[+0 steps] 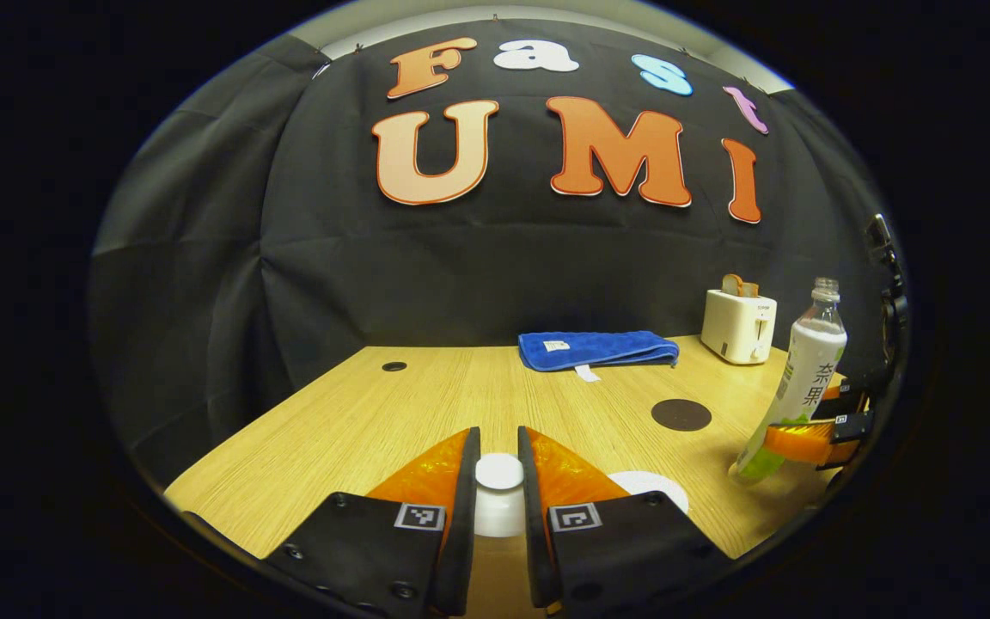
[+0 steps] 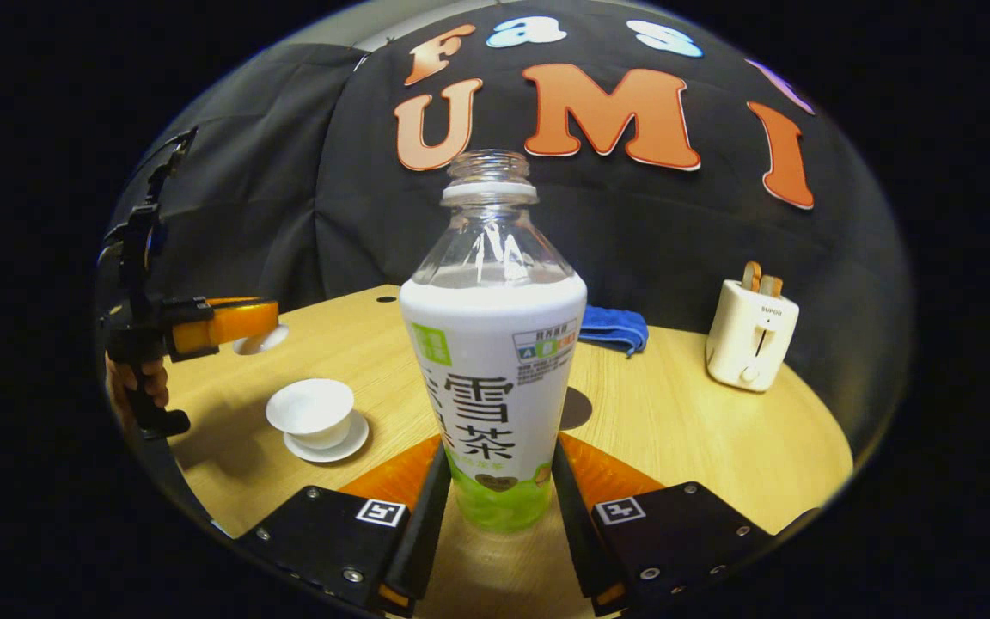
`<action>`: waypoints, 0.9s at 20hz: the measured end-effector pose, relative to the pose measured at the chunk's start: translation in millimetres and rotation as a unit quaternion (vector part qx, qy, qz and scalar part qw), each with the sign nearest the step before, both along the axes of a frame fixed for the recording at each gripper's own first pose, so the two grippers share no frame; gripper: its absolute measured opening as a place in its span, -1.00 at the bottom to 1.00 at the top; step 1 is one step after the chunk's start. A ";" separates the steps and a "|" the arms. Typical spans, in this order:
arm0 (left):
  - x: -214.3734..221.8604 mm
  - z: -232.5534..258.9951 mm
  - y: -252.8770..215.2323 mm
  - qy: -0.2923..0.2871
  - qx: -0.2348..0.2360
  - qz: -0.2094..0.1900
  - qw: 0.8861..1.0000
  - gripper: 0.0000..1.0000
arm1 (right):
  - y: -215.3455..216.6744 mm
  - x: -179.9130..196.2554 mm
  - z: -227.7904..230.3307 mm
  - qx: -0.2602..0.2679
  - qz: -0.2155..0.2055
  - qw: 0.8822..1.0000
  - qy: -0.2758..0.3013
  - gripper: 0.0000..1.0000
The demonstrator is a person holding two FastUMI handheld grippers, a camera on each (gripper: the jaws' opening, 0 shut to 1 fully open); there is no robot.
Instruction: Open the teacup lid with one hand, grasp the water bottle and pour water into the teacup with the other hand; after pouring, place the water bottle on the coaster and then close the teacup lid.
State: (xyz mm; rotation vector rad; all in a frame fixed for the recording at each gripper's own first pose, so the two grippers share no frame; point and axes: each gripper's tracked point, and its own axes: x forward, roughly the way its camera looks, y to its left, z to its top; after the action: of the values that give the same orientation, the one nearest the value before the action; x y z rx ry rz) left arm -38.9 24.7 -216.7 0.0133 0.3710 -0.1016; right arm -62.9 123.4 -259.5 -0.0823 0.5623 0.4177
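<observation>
White porcelain is seen at the left in the right gripper view: the teacup lid (image 2: 259, 340) is pinched between the fingers of the left gripper (image 2: 241, 331) and held in the air above the table's (image 2: 718, 430) left edge, with the uncovered teacup (image 2: 311, 411) standing on its saucer (image 2: 333, 447) just below and to the right. At centre, the uncapped water bottle (image 2: 495, 361) is clamped low on its body by the right gripper (image 2: 495, 503), both fingers pressed against it. Behind it, a dark coaster (image 2: 579, 408) is partly hidden. Toward the far edge a blue cloth (image 2: 615, 327) is laid, and a toaster (image 2: 751, 335) is stood near the right edge.
</observation>
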 end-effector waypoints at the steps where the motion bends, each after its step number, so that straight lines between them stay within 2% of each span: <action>1: -1.6 -0.1 3.8 -0.001 0.001 0.003 1.000 -0.43 | -2.7 4.6 0.0 -0.020 0.000 1.000 -0.008 0.31; 4: -3.8 1.2 19.3 -0.004 0.010 0.016 1.000 -0.40 | -9.9 14.6 5.7 -0.079 0.009 0.996 -0.046 0.30; 9: -7.0 -0.8 37.6 -0.003 0.004 0.032 0.999 -0.44 | -14.6 24.0 9.3 -0.181 0.041 0.978 -0.090 0.31; 11: -9.0 0.2 42.7 -0.004 0.006 0.037 0.999 -0.40 | -13.7 30.4 11.3 -0.214 0.052 0.970 -0.106 0.38; 12: -10.4 -1.0 44.1 -0.005 0.008 0.038 0.999 -0.40 | -12.0 32.8 11.6 -0.229 0.057 0.965 -0.113 0.29; 13: -11.0 -1.4 45.6 -0.005 0.008 0.039 0.999 -0.41 | -10.8 34.7 12.4 -0.241 0.063 0.961 -0.119 0.36; 15: -13.8 -1.1 48.2 -0.005 0.010 0.040 0.999 -0.40 | -7.6 39.7 12.8 -0.268 0.075 0.951 -0.131 0.29; 18: -16.0 -3.8 54.2 -0.004 0.011 0.044 0.999 -0.41 | -1.7 45.9 17.8 -0.320 0.093 0.929 -0.161 0.29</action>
State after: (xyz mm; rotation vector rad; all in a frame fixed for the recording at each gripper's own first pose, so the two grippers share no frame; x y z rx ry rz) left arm -54.9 78.8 -220.5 0.0183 0.3637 -0.0116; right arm -17.0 121.7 -241.7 -0.8237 0.3470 0.3810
